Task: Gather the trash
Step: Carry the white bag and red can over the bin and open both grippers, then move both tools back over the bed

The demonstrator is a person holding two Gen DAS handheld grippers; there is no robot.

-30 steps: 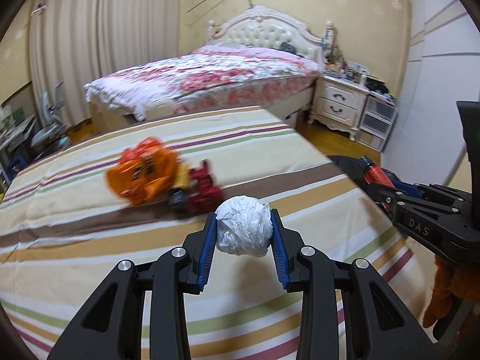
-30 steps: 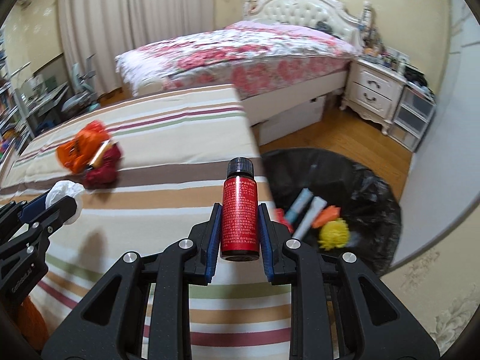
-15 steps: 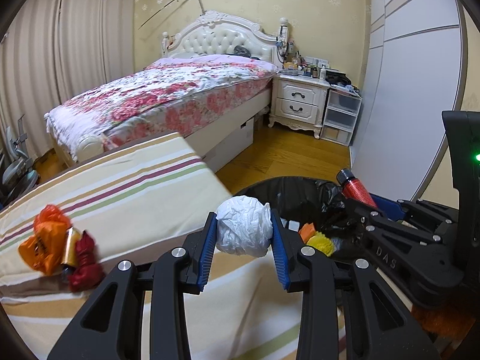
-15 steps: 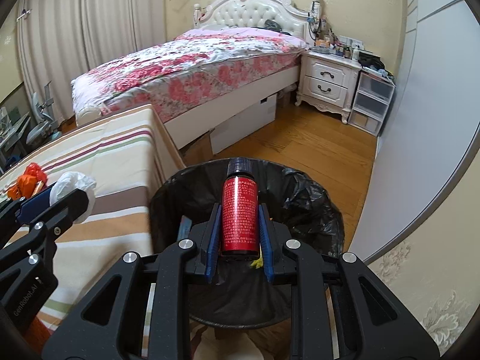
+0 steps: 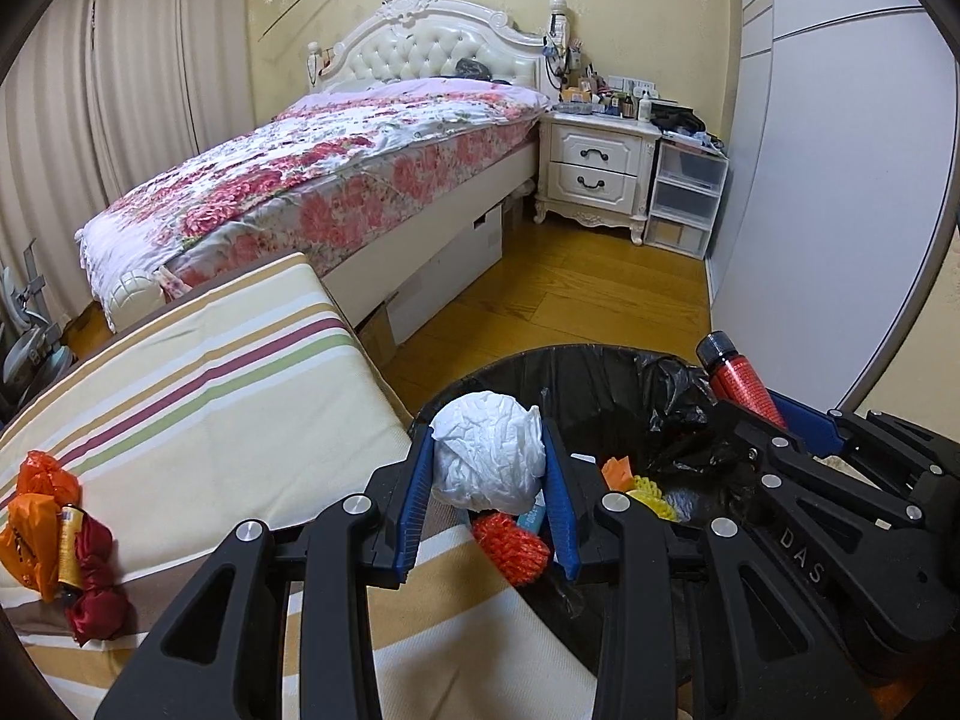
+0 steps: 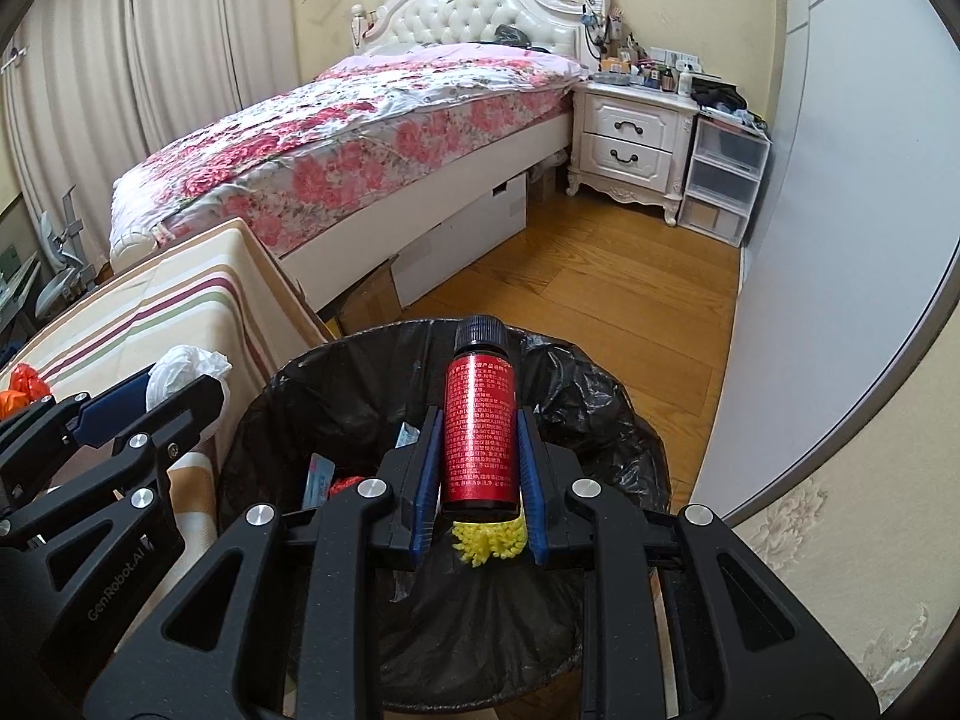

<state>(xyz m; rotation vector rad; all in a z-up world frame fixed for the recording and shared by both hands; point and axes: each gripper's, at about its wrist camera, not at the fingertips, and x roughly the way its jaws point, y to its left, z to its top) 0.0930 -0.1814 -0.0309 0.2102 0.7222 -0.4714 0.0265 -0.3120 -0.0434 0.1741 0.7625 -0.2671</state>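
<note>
Over the black-lined trash bin [image 6: 606, 420] both tools were held side by side, each tilted downward. The left tool [image 5: 489, 468] was clenched on a crumpled white paper ball [image 5: 487, 459], its blue pads [image 5: 416, 498] pressing the wad from both sides, and it hung above the bin's near rim, right at the edge of the striped surface [image 5: 198, 414]. The right tool [image 6: 478, 459] gripped a small red bottle [image 6: 478, 432] with a black cap, upright between its pads, directly above the bin's open mouth. From the left tool the bottle [image 5: 744, 381] showed just to its right, above the far side of the bin [image 5: 600, 384]. From the right tool the paper ball [image 6: 180, 369] showed to its left. Below the tools, inside the bin, lay a yellow bristly thing [image 6: 489, 537], a red-orange knobbly piece [image 5: 510, 546] and some other scraps. Well to the left of the left tool, an orange wrapper [image 5: 36, 516] and a dark red wrapper [image 5: 96, 594] lay together on the striped surface. Beyond both tools stood a bed [image 5: 336, 174] with a floral cover and a white nightstand [image 5: 594, 168].
</note>
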